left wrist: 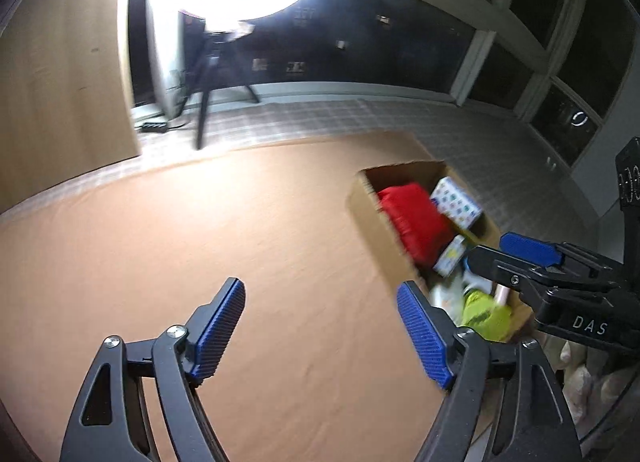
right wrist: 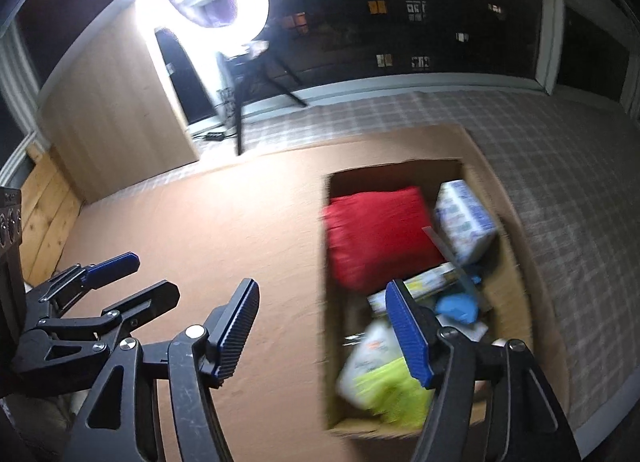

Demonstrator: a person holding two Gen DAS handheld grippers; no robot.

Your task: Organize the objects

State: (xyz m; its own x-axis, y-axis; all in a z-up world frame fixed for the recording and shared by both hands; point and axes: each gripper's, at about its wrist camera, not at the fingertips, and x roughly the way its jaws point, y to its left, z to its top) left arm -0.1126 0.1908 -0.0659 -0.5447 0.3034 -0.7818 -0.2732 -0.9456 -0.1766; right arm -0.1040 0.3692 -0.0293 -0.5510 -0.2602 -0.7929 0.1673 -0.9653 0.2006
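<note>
Both tools [left wrist: 320,326] [right wrist: 324,326] gape empty beside the cardboard box [right wrist: 516,246].

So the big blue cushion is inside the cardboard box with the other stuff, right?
Not quite: the big soft cushion is red, not blue. It does lie inside the open brown cardboard box with the other things, beside a white patterned packet. The right wrist view shows it most clearly, and the left wrist view shows it too.

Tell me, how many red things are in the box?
1. A red cushion lies at the far left of the cardboard box, beside a white patterned packet. More could hide under the pile.
</note>
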